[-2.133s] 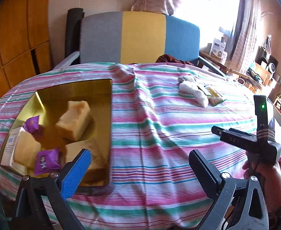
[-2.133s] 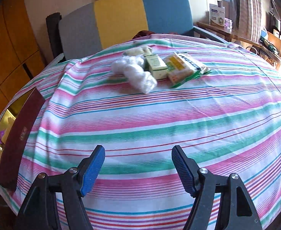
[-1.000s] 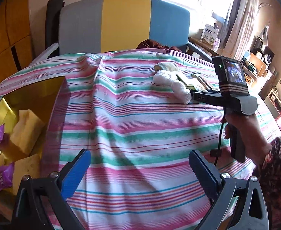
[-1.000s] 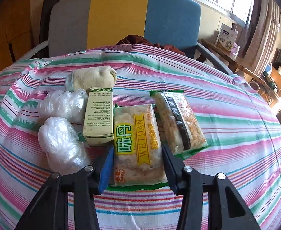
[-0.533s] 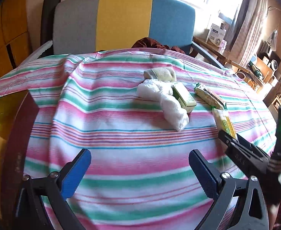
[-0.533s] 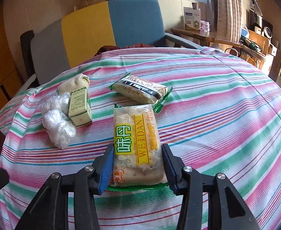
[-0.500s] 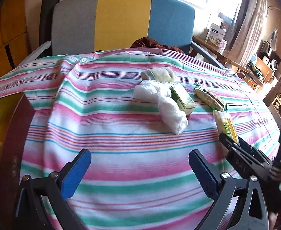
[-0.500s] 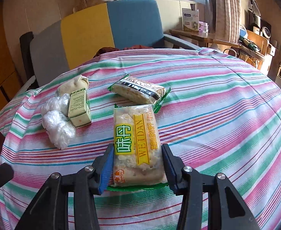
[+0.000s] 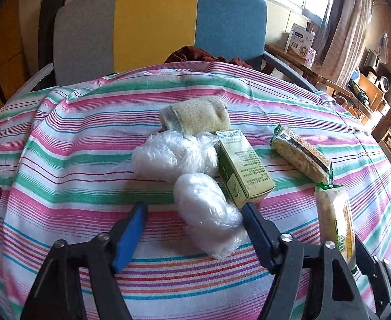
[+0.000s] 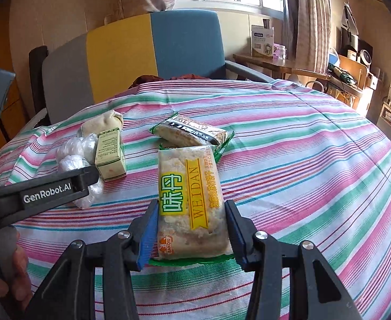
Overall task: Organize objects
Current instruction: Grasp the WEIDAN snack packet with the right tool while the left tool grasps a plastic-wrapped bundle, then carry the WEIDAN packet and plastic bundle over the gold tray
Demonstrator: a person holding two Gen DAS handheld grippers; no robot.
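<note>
My right gripper (image 10: 191,229) is shut on a yellow-and-green WEIDAN cracker pack (image 10: 191,200) and holds it above the striped tablecloth (image 10: 302,160); the pack also shows at the right edge of the left wrist view (image 9: 335,221). My left gripper (image 9: 194,229) is open, its fingers either side of a clear plastic-wrapped bundle (image 9: 208,213) on the table. A second wrapped bundle (image 9: 172,157), a green box (image 9: 242,168), a tan cloth-like roll (image 9: 198,116) and a black-striped cracker pack (image 9: 300,157) lie just beyond.
A grey, yellow and blue chair back (image 9: 155,24) stands behind the table. A side table with boxes (image 10: 264,45) and shelves are at the right. The left gripper's body (image 10: 35,189) crosses the left of the right wrist view.
My left gripper has moved forward to the wrapped bundle and narrowed its opening around it. My right gripper has lifted the WEIDAN pack, still held.
</note>
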